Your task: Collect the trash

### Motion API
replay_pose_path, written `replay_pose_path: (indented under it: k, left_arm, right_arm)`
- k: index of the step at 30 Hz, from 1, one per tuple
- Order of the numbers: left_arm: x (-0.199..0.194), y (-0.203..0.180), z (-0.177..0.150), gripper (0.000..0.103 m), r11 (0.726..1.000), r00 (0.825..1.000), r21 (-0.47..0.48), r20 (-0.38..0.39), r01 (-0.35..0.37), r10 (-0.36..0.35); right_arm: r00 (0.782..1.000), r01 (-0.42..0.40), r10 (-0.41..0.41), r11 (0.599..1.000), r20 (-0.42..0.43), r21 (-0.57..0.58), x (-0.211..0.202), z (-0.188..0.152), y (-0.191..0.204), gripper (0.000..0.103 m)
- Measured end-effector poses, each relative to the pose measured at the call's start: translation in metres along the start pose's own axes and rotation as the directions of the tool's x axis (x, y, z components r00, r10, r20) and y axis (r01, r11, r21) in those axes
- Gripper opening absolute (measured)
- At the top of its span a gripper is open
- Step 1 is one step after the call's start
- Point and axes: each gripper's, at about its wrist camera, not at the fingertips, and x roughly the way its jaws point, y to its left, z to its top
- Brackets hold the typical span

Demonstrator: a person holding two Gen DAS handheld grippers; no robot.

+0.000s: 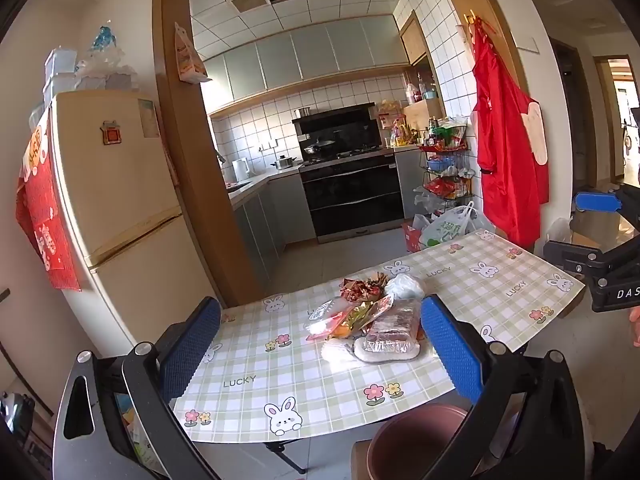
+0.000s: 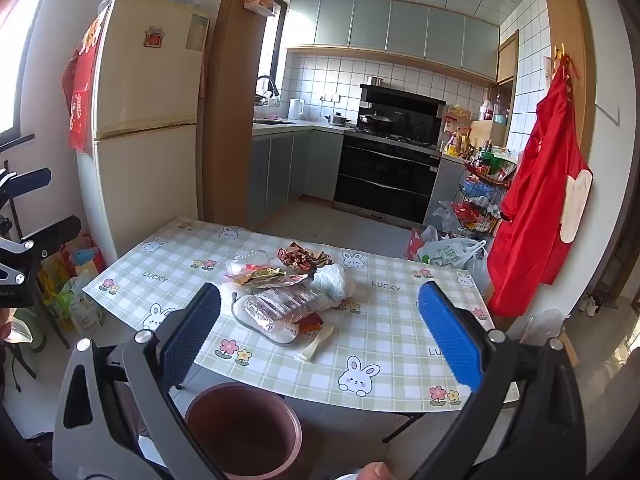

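The pink bin (image 2: pixel 243 428) is sitting below the bench's (image 2: pixel 400 320) near edge; both grippers' jaws are gaping wide, and trash (image 2: pixel 288 292) is lying mid-bench.

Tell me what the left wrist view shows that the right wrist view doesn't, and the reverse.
Only the left wrist view shows the open doorway to another room at far right. Only the right wrist view shows the sink faucet and a white plastic fork on the table. Both show the table, the trash pile, the brown bin, fridge and red apron.

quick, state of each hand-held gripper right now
Left hand-held gripper: open, holding nothing.
Right hand-held gripper: open, holding nothing.
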Motion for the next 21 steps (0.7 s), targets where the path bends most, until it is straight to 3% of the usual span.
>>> replay_pose_path:
  k: [21]
  left_arm:
    - [-0.0054,0.0002,-0.0012,0.098,1.000,1.000,0.000,0.013,-0.013,0.013]
  right_arm:
    - [1.000,0.012,-0.012,1.000,-0.010,0.022,-0.0017,-0.0018,-0.0003,0.098]
